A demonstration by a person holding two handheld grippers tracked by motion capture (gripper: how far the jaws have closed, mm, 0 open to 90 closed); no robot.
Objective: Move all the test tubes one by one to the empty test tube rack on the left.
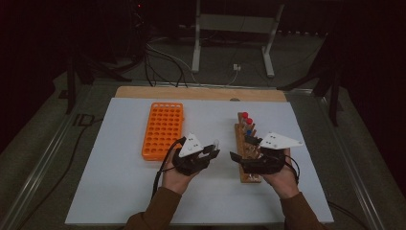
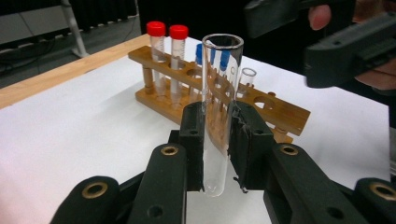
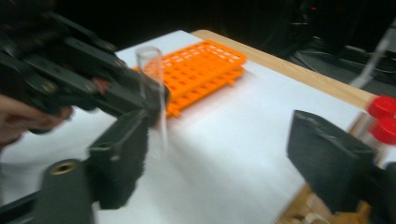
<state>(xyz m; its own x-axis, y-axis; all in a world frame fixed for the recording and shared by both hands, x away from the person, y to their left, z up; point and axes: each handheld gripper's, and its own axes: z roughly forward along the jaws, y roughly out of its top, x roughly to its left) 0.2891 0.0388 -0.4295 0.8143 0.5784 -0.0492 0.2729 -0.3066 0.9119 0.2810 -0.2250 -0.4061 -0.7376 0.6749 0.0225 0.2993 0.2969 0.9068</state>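
My left gripper (image 2: 215, 140) is shut on a clear, uncapped glass test tube (image 2: 219, 93) and holds it upright above the white board. In the high view this tube (image 1: 216, 143) stands at the tips of the left gripper (image 1: 214, 149), between the two racks. My right gripper (image 3: 219, 154) is open with nothing between its jaws, and the tube (image 3: 152, 74) stands just beyond its left jaw. From above, the right gripper (image 1: 234, 157) lies over the near end of the wooden rack (image 1: 238, 129), pointing left toward the tube.
The wooden rack (image 2: 280, 109) holds two red-capped tubes (image 2: 156, 29), blue-capped ones and an uncapped one. An orange grid rack (image 1: 163, 130) sits left of the left hand on the white board (image 1: 119, 182). Cables and a metal stand lie on the floor beyond.
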